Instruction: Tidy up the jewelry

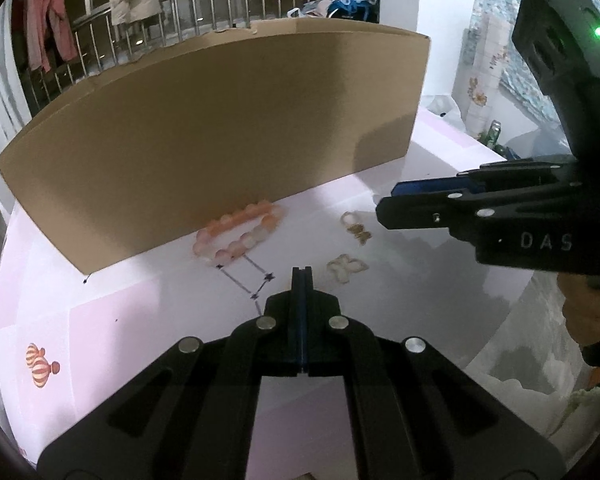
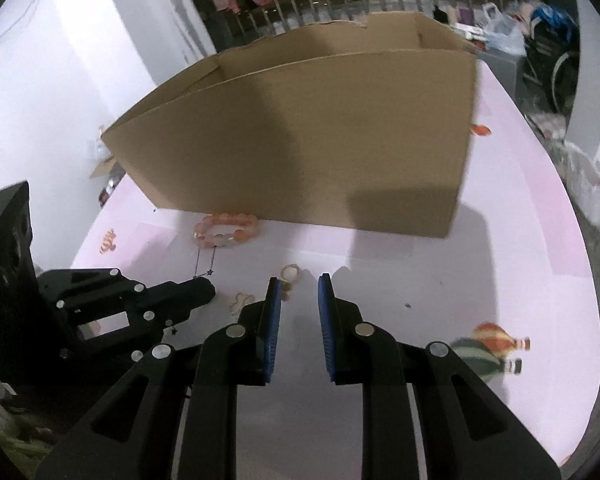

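Cardboard: a big open box (image 2: pixel 300 140) stands on the pale pink table (image 2: pixel 520 216), well ahead of both pairs of tongs; I judge it the likely place for the jewelry.
Bead bracelet: pink and orange beads (image 1: pixel 240 232), lying at the foot of the box wall, ahead of the left tongs and slightly to their left.
Thin chain: a dark necklace (image 1: pixel 246 278) with small star charms runs from the bracelet back toward the left tips; its near end disappears behind them.
Gold pieces: a butterfly-shaped ornament (image 1: pixel 347 269) just right of the left tips, and a ring with a charm (image 1: pixel 356 226) further on, near the right tongs' tips.
Left tongs (image 1: pixel 302 276): clenched, pads pressed flat together; whether the chain end is pinched between them I cannot tell.
Right tongs (image 2: pixel 299 284): released, blue pads apart, hovering over the table with the ring and charm (image 2: pixel 290 276) just ahead of the tips, slightly toward the left pad.
Step in hand: nothing is seen in the box yet, though its floor is hidden; this looks like the approach to a first pick.
Next move: the right tongs need to drop so the pads straddle the ring, then close gently; it lies flat and thin, so it may slide rather than lift.
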The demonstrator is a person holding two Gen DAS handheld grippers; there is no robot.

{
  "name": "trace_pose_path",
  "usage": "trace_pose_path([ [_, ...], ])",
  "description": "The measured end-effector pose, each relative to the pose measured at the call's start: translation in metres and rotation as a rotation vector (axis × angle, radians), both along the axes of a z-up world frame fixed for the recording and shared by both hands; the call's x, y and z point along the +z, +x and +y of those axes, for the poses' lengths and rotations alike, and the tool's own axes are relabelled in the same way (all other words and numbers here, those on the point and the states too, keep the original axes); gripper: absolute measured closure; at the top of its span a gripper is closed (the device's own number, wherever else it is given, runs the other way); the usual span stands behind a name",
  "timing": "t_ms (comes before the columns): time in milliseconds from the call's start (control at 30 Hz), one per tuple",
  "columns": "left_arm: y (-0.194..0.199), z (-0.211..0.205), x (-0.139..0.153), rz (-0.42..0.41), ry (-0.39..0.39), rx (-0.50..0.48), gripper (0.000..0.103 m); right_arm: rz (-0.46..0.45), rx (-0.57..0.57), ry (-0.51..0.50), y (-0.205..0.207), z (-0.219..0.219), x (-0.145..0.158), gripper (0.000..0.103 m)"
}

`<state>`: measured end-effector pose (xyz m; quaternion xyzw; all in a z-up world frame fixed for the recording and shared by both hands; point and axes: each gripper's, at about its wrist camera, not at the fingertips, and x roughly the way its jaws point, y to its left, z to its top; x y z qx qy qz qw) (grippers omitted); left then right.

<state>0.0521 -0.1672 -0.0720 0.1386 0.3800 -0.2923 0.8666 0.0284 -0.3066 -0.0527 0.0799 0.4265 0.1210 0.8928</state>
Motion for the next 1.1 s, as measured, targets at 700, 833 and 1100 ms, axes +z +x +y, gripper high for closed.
trace_pose_path([
  [700,-0.001,0.004,-0.004,0.011,-0.007,0.006,0.103,0.007,0.052,-0.184,0.017,0.029,-0.007,0.093],
  [833,-0.001,0.004,-0.003,0.01,-0.006,0.006,0.103,0.014,0.038,-0.143,0.018,0.024,-0.008,0.093],
  [1100,-0.001,0.005,0.0,0.011,-0.021,-0.003,0.103,0.006,0.006,-0.092,0.013,0.014,-0.001,0.093],
])
